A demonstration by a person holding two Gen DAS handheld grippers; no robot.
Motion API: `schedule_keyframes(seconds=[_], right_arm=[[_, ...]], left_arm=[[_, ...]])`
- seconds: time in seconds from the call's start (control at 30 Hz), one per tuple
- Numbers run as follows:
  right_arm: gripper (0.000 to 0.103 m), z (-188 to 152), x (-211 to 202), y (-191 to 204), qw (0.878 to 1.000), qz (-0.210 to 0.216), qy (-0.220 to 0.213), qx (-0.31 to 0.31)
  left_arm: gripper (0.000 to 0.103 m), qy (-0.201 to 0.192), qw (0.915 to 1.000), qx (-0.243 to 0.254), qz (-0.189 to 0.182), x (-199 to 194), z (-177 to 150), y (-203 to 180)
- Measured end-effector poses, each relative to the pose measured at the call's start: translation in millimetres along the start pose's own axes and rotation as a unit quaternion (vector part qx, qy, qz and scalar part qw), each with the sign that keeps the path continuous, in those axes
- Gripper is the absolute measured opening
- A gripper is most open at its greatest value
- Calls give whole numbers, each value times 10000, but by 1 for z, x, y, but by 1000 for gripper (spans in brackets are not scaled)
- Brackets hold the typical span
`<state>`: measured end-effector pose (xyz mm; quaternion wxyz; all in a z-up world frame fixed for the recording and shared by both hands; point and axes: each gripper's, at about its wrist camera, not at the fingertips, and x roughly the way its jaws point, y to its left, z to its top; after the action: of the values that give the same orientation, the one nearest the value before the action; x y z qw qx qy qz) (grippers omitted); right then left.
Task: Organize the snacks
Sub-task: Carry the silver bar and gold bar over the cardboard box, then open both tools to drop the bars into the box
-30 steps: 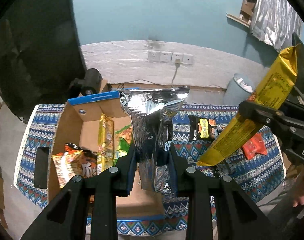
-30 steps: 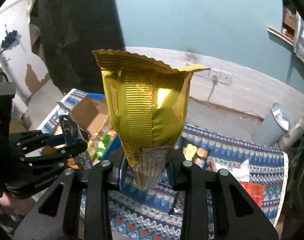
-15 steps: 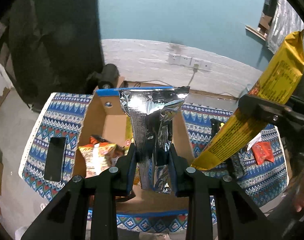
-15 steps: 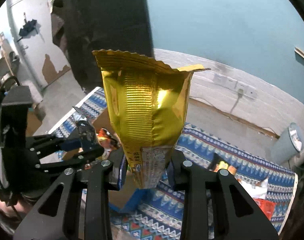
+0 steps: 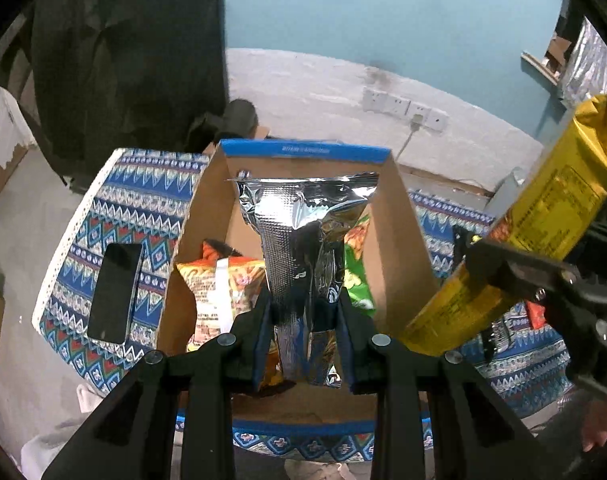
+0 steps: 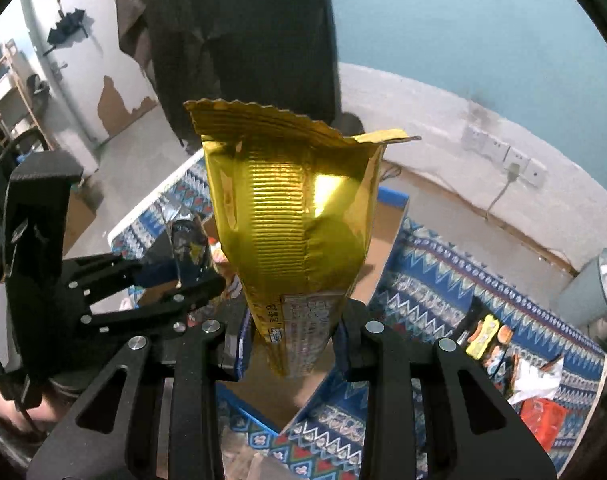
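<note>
- Now both tongs are loaded: the left tongs [image 5: 303, 336] are clenched on the lower end of a silver bag [image 5: 303, 240], the right tongs [image 6: 291, 344] on the lower end of a gold bag [image 6: 291, 220].
- Each bag stands up from its tongs, long axis running along the fingers, crimped top edge farthest from the hand.
- An open cardboard box [image 5: 407, 248] lies on the patterned cloth [image 5: 143, 216], straight ahead of and below the left tongs; in the left view the silver bag sits framed inside the box mouth.
- Already in the box: an orange bag [image 5: 219, 280] at its left side and a green bag [image 5: 355, 276] to the right, partly hidden behind the silver one.
- In the right view, the box [image 6: 383, 248] lies behind and left of the gold bag, with the left tongs [image 6: 187, 256] between.
- By my reading, the left hand is nearer the box, so the silver bag would go in first, into the gap between orange and green.
- More snacks [image 6: 487, 332] lie loose on the cloth, well right of the box.
- A phone [image 5: 115, 288] rests on the cloth left of the box, out of the way.
</note>
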<state>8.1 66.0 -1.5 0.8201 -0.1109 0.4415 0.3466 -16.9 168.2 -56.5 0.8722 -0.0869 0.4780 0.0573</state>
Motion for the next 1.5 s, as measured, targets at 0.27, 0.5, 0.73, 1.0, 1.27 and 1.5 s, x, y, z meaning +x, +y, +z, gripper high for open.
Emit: schedule_keyframes(seconds=[0.27, 0.5, 0.73, 1.0, 1.27, 1.5], right_arm=[[31, -4, 35, -5, 9985, 133, 495, 201], [51, 1, 50, -13, 9977, -28, 591, 332], [74, 1, 39, -28, 9980, -217, 351, 480], [74, -7, 28, -49, 9963, -364, 293, 723], [74, -21, 7, -77, 9939, -558, 182, 929], [74, -41, -10, -114, 9891, -712, 142, 1283]], left_arm=[[29, 296, 9995, 0, 99, 24, -5, 3], [57, 468, 9986, -76, 234, 32, -5, 5], [66, 329, 9987, -210, 330, 27, 1, 6], [69, 193, 9995, -40, 262, 19, 4, -14], [73, 86, 9995, 266, 120, 15, 9, -49], [73, 137, 9984, 555, 24, 17, 8, -82]])
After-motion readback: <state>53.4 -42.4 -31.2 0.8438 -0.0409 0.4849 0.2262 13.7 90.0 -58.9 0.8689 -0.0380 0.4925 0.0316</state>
